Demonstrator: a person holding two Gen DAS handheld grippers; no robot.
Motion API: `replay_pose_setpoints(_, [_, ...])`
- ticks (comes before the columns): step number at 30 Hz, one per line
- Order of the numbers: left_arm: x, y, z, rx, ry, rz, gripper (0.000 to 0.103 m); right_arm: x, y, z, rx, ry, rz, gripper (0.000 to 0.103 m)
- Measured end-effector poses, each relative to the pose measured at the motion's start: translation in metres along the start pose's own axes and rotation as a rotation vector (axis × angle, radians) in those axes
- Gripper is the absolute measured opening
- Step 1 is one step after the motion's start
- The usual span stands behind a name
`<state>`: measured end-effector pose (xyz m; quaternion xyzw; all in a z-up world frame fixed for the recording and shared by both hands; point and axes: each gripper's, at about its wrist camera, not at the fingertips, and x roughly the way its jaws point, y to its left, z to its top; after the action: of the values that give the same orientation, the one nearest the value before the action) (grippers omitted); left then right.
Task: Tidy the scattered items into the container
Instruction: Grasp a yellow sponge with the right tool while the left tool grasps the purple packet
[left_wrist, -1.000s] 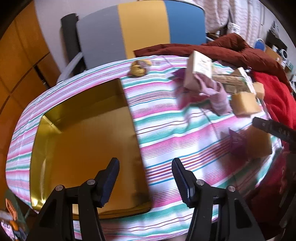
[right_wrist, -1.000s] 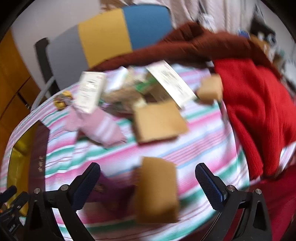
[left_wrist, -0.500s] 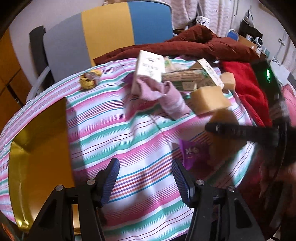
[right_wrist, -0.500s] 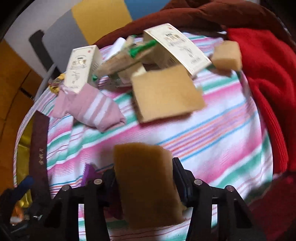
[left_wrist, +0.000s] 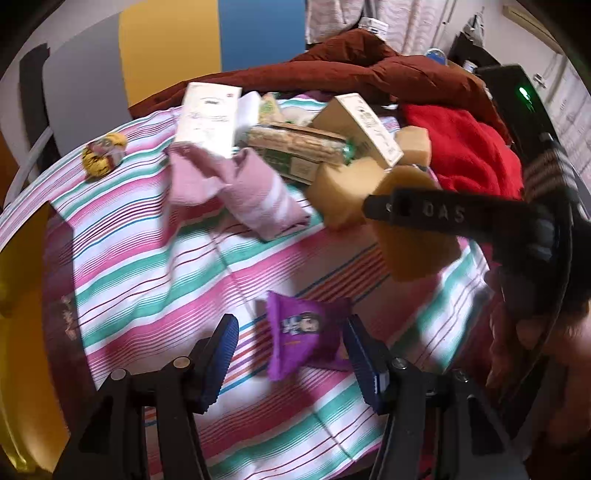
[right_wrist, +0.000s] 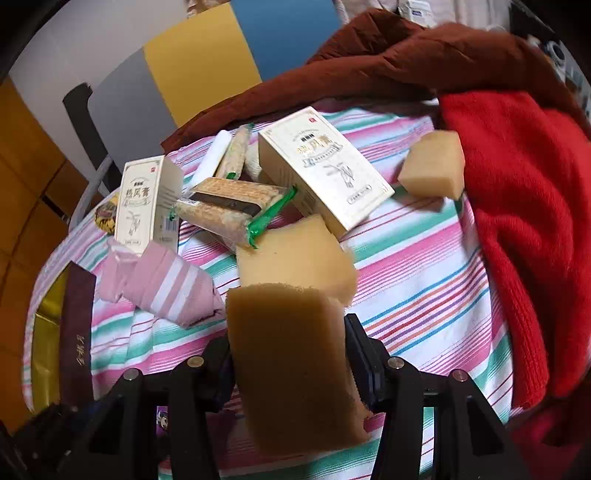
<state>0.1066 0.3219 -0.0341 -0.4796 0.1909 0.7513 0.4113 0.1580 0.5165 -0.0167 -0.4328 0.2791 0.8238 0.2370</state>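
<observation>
My right tool (right_wrist: 288, 354) was wide open a moment ago. Now it has squeezed onto the brown sponge (right_wrist: 291, 365) and holds it up off the striped cloth (right_wrist: 424, 280). So one thing is picked up and ready to go.

My left tool (left_wrist: 290, 352) has moved too. It was over the gold tray (left_wrist: 22, 332) before. Now it sits over the purple snack packet (left_wrist: 303, 336), near the front edge of the bench. Its blue pads are apart, one on each side of the packet, and I don't think they touch it yet.

The tray is at the left edge of the bench, and I can only see a bit of it. I think the sponge has to travel left across the cloth to reach it.

Lots of things are left in a pile near the back edge: the pink sock (left_wrist: 240, 188), two cream boxes (right_wrist: 321, 166), a cracker pack (right_wrist: 232, 210) and two more sponges (right_wrist: 291, 258). A little yellow toy (left_wrist: 103, 157) sits alone near the back left. The tidy-up is only starting.
</observation>
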Motion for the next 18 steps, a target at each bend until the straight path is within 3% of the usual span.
replay_pose_setpoints(5, [0.016, -0.013, -0.003, 0.063, 0.014, 0.044, 0.060, -0.003, -0.004, -0.004, 0.031, -0.009, 0.009, 0.053])
replay_pose_setpoints(8, [0.021, -0.013, -0.005, 0.060, 0.017, 0.034, 0.059, -0.001, -0.001, -0.006, 0.022, -0.008, 0.006, 0.053])
replay_pose_setpoints(11, [0.027, -0.014, -0.009, 0.073, 0.025, 0.055, 0.054, -0.003, -0.001, -0.007, 0.020, -0.007, 0.010, 0.054])
replay_pose_setpoints(18, [0.022, -0.013, -0.016, 0.091, -0.030, 0.049, 0.049, -0.001, 0.009, -0.005, -0.002, 0.003, 0.026, 0.054])
